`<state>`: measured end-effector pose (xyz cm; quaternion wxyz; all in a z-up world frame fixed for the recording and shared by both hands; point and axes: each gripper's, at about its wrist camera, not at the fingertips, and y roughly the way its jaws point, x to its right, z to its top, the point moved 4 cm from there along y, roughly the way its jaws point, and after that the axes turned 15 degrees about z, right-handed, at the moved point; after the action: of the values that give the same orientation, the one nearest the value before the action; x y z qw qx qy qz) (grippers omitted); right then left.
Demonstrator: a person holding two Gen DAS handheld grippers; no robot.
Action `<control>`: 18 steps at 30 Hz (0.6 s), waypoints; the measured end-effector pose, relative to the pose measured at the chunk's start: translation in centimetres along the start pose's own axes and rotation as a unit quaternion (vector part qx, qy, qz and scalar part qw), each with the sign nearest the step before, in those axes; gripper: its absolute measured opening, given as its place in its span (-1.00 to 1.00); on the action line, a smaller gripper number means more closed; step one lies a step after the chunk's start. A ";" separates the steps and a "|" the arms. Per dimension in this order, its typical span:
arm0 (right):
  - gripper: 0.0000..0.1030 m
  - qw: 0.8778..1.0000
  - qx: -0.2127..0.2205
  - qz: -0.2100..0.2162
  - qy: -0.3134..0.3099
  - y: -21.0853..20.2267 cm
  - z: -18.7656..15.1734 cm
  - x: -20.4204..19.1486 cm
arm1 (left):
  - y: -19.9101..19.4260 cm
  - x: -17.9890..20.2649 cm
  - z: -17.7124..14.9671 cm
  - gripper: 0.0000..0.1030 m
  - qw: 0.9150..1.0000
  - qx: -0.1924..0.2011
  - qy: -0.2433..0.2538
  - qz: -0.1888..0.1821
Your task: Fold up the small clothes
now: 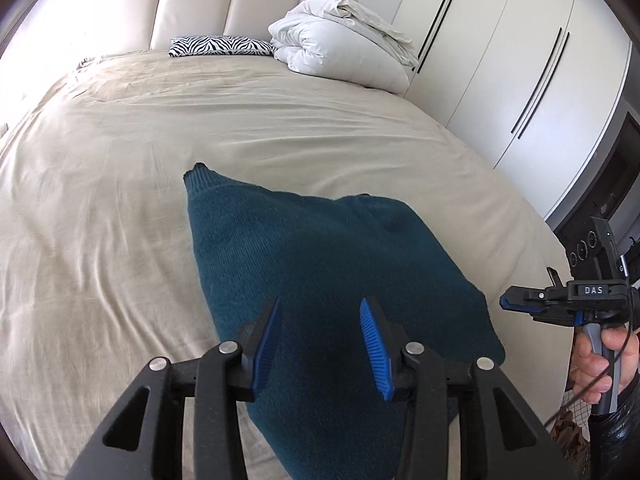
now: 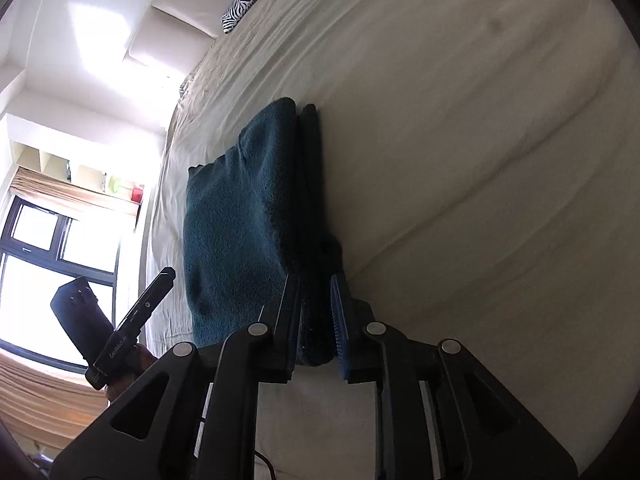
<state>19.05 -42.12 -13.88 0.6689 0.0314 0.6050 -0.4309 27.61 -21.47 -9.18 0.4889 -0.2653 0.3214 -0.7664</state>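
Above folded sweater (image 1: 320, 248), left gripper (image 1: 320, 320) tilts down, open.

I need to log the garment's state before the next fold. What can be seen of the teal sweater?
The teal sweater is a fuzzy knit with a ribbed edge at its far corner. It lies folded in layers on the beige bed sheet. The left tool hovers open above its near part. In the right wrist view, the right tool has the folded edge between its pads.

Daylight glares through the window (image 2: 52, 236), blowing out the wall; fisheye edges curve and darken, slightly blurred.
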 end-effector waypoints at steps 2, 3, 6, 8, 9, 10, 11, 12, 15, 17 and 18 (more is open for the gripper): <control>-0.68 0.999 0.000 0.054 -0.004 1.1 1.0 -2.0 | 1.2 -0.2 1.3 -0.17 1.000 -0.004 -0.002 0.007; -0.68 0.997 -0.010 0.073 -0.012 2.3 1.5 -2.9 | 1.9 -0.1 1.8 -0.17 1.000 -0.009 -0.004 0.005; -0.68 0.994 -0.053 0.092 -0.034 6.6 3.0 -4.2 | 4.7 0.2 2.3 -0.17 0.999 -0.039 0.004 0.023; -0.71 0.995 -0.067 0.074 -0.005 9.5 3.4 -2.7 | 6.2 0.1 1.9 -0.15 0.998 -0.054 0.009 0.032; -0.81 0.996 -0.067 0.054 0.003 10.5 3.4 -1.6 | 6.5 -0.1 1.7 -0.15 0.998 -0.053 0.005 0.030; -0.97 0.997 -0.063 0.050 0.004 10.9 3.4 -0.6 | 6.7 -0.2 1.3 -0.12 0.998 -0.049 0.002 0.025; -1.00 0.997 -0.055 0.062 0.013 10.9 3.4 0.3 | 6.9 -0.3 1.1 -0.12 0.999 -0.048 0.000 0.022; -1.00 0.995 -0.046 0.082 0.024 10.7 3.1 0.9 | 7.0 -0.5 0.9 -0.12 0.999 -0.049 -0.003 0.018; -1.00 0.993 -0.033 0.111 0.016 9.6 2.1 1.8 | 7.2 0.0 0.9 -0.12 0.998 -0.050 0.007 0.026; -1.00 0.994 -0.034 0.107 0.010 9.1 1.4 1.2 | 7.4 0.1 0.9 -0.12 0.998 -0.049 0.011 0.029; -1.00 0.995 -0.034 0.098 0.004 8.6 2.0 0.8 | 7.5 0.1 0.9 -0.12 0.998 -0.049 0.008 0.027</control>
<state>25.77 -38.32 -18.16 0.7062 0.0696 0.6157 -0.3425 32.61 -24.17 -14.23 0.4935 -0.2738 0.3698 -0.7381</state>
